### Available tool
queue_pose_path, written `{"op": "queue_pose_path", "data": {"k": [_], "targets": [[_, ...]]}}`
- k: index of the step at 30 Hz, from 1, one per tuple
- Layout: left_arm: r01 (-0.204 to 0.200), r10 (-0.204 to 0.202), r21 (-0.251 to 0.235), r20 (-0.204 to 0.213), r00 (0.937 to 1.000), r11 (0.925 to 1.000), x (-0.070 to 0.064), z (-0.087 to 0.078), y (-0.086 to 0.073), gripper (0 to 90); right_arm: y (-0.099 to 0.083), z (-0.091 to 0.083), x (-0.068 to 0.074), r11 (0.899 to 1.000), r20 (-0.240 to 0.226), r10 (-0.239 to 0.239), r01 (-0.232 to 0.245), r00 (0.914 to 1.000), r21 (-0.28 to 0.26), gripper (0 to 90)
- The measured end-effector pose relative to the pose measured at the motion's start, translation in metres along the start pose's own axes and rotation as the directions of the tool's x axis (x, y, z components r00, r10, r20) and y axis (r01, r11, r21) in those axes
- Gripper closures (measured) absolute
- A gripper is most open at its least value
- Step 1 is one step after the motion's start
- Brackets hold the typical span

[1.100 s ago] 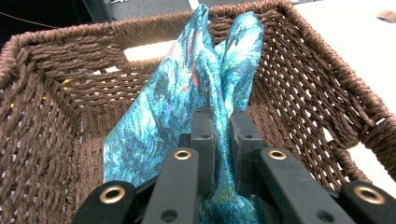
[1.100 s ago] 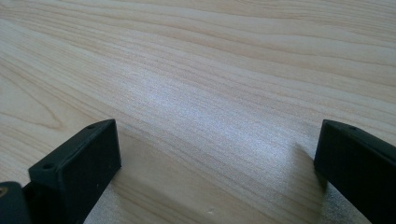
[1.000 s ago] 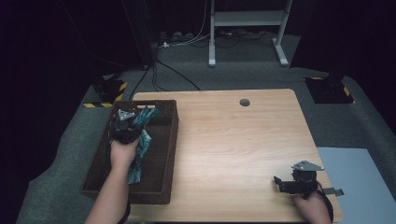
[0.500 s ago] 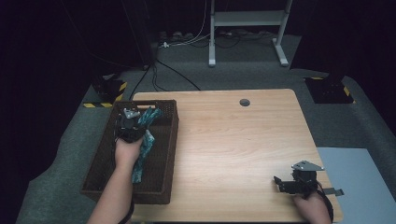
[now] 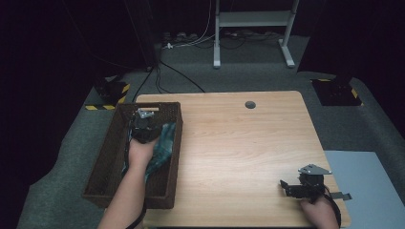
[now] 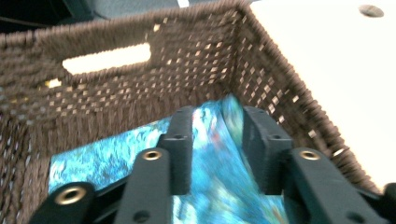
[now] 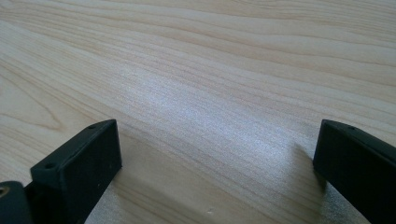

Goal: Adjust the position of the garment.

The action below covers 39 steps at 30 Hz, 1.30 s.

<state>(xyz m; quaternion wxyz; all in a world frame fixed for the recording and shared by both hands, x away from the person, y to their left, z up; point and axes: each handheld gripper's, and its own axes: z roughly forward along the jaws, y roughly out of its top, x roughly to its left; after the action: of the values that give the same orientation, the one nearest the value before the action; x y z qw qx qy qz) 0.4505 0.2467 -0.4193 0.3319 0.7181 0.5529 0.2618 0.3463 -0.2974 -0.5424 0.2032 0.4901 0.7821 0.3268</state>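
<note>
Since the earlier frames, the left claw (image 5: 144, 125) has shifted slightly toward the near end of the dark brown woven wicker basket (image 5: 111, 157), with the cloth bunched less high. At the left of the high view it sits inside that basket, jaws narrowed around a fold of blue-green patterned cloth (image 6: 219, 172), probably to lift it out. From the left claw's own camera the cloth (image 5: 162, 145) looks thin, soft and mottled turquoise, spreading flat over the basket floor near the corner. At the lower right of the high view, the right claw (image 5: 292, 187) rests wide open on the pale wooden tabletop (image 5: 239, 143), holding nothing, apparently parked out of the way.
</note>
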Motion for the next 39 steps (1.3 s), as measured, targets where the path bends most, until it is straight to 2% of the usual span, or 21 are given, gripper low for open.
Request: {"op": "queue_pose_path", "data": {"k": [4, 11, 15, 17, 23, 29, 34, 39], "targets": [[-0.002, 0.002, -0.038, 0.019, 0.9998, 0.9993, -0.001, -0.007, 0.004, 51.3, 0.000, 0.000, 0.000, 1.000, 0.001, 0.001, -0.001, 1.0000, 0.001, 0.8], [-0.047, 0.049, -0.063, 0.023, 0.9985, 0.9969, -0.006, -0.011, 0.004, 31.2, 0.000, 0.000, 0.000, 1.000, 0.002, 0.000, 0.000, 1.0000, 0.001, 0.7], [-0.058, 0.061, -0.090, 0.028, 0.9978, 0.9943, -0.010, -0.011, 0.002, 19.4, 0.000, 0.000, 0.000, 1.000, 0.002, -0.001, 0.001, 1.0000, 0.000, 0.7], [-0.073, 0.075, -0.101, 0.022, 0.9969, 0.9922, -0.013, -0.012, 0.001, 16.3, 0.000, 0.000, 0.000, 1.000, 0.002, -0.001, 0.001, 1.0000, 0.000, 0.8], [-0.065, 0.064, -0.135, -0.014, 0.9978, 0.9886, -0.015, -0.015, 0.002, 2.8, 0.000, 0.000, 0.000, 1.000, 0.003, 0.001, -0.001, 1.0000, 0.000, 1.1], [-0.083, 0.081, -0.152, -0.019, 0.9965, 0.9849, -0.017, -0.020, 0.002, 0.1, 0.000, 0.000, 0.000, 1.000, 0.000, 0.004, -0.004, 1.0000, -0.002, 1.1], [-0.093, 0.095, -0.168, 0.001, 0.9955, 0.9814, -0.020, -0.023, 0.003, 0.1, 0.000, -0.001, -0.001, 1.000, -0.002, 0.009, -0.009, 1.0000, -0.004, 1.4], [-0.086, 0.087, -0.181, -0.001, 0.9962, 0.9797, -0.020, -0.027, 0.005, 0.1, 0.000, -0.001, -0.001, 1.000, -0.006, 0.009, -0.009, 0.9999, -0.006, 0.9]]}}
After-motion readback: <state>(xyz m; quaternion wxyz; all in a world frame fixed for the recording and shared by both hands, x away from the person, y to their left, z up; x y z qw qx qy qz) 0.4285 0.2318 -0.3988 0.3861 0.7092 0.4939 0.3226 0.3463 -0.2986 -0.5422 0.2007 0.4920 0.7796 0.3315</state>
